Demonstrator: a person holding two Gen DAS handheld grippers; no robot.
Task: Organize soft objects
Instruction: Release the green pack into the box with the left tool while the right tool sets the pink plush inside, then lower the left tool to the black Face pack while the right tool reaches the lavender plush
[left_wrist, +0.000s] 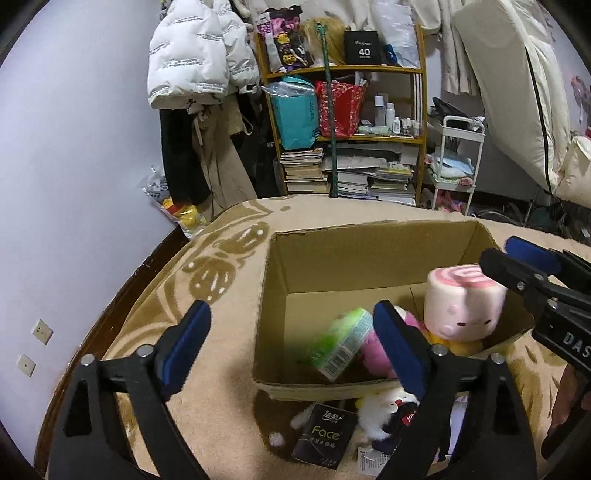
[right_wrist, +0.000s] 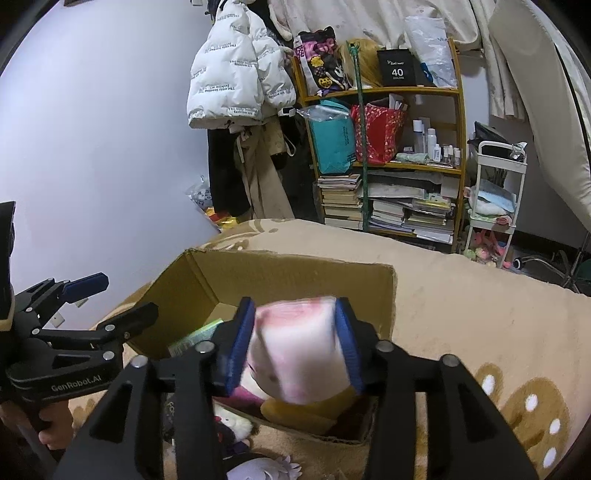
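— Two grippers are hovering over that cardboard box (left_wrist: 332, 266). What is each one doing?

— Left gripper (left_wrist: 291, 310) is standing spread wide, its blue ribbed pads well apart and pinching nothing. Right gripper (right_wrist: 294, 306) is reaching in from the right side with its jaws parted. The roll plush (left_wrist: 463, 306) is showing blurred between its pads in its own camera, but from the left side the fingers are sitting above the toy, not squeezing it.

— So where is the plush sitting?

— Inside the box, at its right end. It is a squat cylinder, creamy white, with a pink swirl on its flat top and a small face on its side. It is resting on a yellow plush (left_wrist: 461, 345).

— Anything else lying in there?

— A green tissue pack (left_wrist: 343, 343), crinkly and rectangular, is lying tilted and blurred on the box floor, just beside a rounded pink plush (left_wrist: 376, 350).

— And outside?

— A black tissue pack (left_wrist: 321, 439), glossy, is lying in front of the near wall of the box, beside a white fluffy toy (left_wrist: 380, 410) with a dark body. Everything is sitting on a fleecy tan blanket (left_wrist: 207, 369) with brown oval patterns. The box rim is looking rough and torn.
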